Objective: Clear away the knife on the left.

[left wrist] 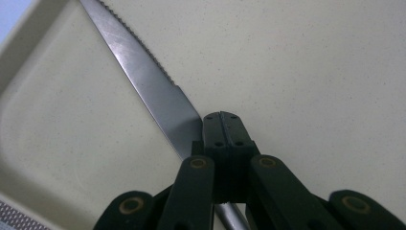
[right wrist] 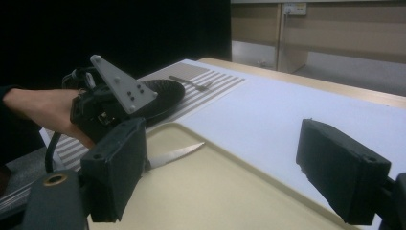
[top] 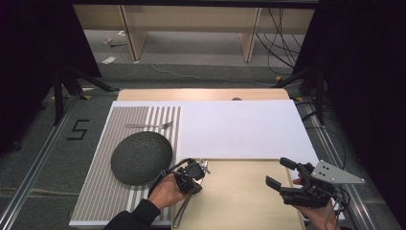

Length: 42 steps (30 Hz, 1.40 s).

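Note:
A steel knife (left wrist: 143,81) with a serrated blade lies low over the beige tray (left wrist: 311,72). My left gripper (left wrist: 221,117) is shut on it where the blade meets the handle. From above, the left gripper (top: 191,175) sits at the tray's left edge, and the knife's handle (top: 181,215) trails toward the person. In the right gripper view the blade (right wrist: 177,154) points out from under the left gripper (right wrist: 110,105). My right gripper (top: 280,172) hovers over the tray's right side, open, with nothing between its jaws (right wrist: 227,167).
A dark round plate (top: 141,157) rests on a striped placemat (top: 110,191) left of the tray, with a fork (top: 149,125) beyond it. A white mat (top: 239,129) covers the far half of the table. The tray (top: 239,196) has a raised rim.

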Available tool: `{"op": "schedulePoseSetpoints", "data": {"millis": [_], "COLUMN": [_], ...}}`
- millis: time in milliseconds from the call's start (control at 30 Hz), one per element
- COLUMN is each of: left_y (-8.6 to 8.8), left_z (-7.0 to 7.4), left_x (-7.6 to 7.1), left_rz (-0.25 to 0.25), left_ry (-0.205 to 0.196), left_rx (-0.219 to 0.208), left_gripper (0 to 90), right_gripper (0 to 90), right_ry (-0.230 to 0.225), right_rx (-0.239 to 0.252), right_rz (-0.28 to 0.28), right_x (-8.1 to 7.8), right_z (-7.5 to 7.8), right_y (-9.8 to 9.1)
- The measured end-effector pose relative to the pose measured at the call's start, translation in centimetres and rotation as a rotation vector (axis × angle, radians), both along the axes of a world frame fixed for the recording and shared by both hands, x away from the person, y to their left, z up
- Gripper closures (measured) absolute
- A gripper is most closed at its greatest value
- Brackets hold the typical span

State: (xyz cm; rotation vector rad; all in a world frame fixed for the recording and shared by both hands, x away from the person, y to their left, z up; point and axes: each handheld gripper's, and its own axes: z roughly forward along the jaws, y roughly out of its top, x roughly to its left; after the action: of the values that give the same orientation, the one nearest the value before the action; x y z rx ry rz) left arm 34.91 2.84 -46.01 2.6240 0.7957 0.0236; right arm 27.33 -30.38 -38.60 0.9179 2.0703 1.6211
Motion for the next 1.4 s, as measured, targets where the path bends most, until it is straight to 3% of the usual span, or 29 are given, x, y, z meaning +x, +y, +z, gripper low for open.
{"op": "schedulePoseSetpoints", "data": {"millis": [367, 467, 933, 1133, 1267, 1400], "left_y": [0.9, 1.9, 2.9, 3.2, 3.3, 3.4], "left_z": [0.1, -0.1, -0.1, 0.6, 0.9, 1.4], "left_x": [-0.5, -0.5, -0.2, -0.2, -0.1, -0.2], "left_rz": [0.035, 0.06, 0.091, 0.109, 0.125, 0.13], "left_ry": [0.0, 0.022, 0.035, 0.047, 0.03, 0.016], "left_rx": [0.023, -0.009, -0.035, -0.117, -0.164, -0.226], "left_gripper": [89.9, 89.9, 89.1, 70.6, 55.2, 45.5], "right_gripper": [18.8, 18.7, 18.7, 18.7, 18.7, 18.7], "right_ry": [0.001, 0.0, 0.0, 0.001, 0.001, 0.001], "right_rx": [0.001, 0.001, 0.0, 0.002, 0.002, 0.002], "right_rz": [-0.002, 0.0, 0.0, 0.002, 0.002, 0.003], "right_x": [0.0, 0.0, 0.0, 0.0, 0.0, 0.0], "right_z": [0.0, 0.0, 0.0, 0.0, 0.0, 0.0], "right_y": [-0.1, 0.0, 0.1, 0.0, 0.0, 0.0]}}
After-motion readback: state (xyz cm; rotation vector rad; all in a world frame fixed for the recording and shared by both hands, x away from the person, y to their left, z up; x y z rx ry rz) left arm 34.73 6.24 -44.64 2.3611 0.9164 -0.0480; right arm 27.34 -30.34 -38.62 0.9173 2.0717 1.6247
